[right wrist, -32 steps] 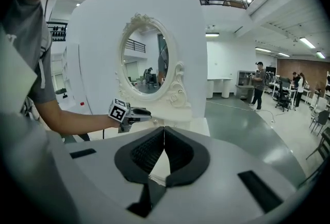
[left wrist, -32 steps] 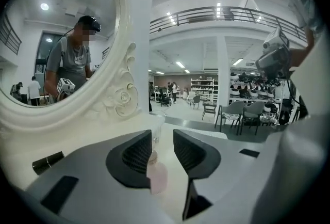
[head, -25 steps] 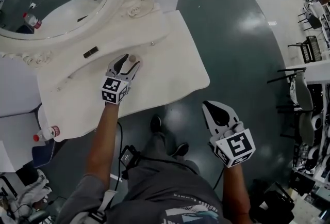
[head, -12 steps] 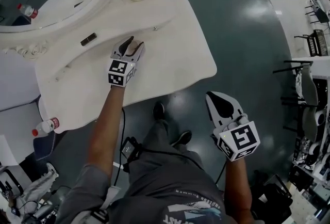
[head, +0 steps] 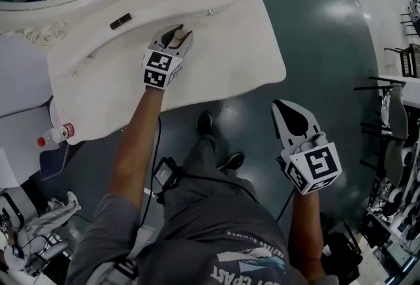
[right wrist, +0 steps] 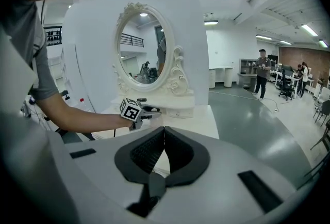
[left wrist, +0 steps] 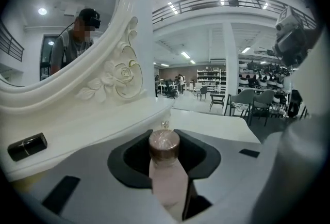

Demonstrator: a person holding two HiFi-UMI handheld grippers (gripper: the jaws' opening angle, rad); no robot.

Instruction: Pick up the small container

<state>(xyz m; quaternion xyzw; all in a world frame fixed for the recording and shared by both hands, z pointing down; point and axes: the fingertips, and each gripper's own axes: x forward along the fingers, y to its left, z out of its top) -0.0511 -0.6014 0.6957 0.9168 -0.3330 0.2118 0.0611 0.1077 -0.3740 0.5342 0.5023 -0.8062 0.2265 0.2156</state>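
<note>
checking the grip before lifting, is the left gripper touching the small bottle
Touching. In the left gripper view the left gripper, its jaws having just been closing, presses both sides of the small bottle standing between them.

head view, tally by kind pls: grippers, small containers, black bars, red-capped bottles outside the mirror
grippers: 2, the left gripper, whose jaws have just been closing with the small container between them, and the right gripper, shut and empty
small container: 1
black bar: 1
red-capped bottle: 1
total: 5
</note>
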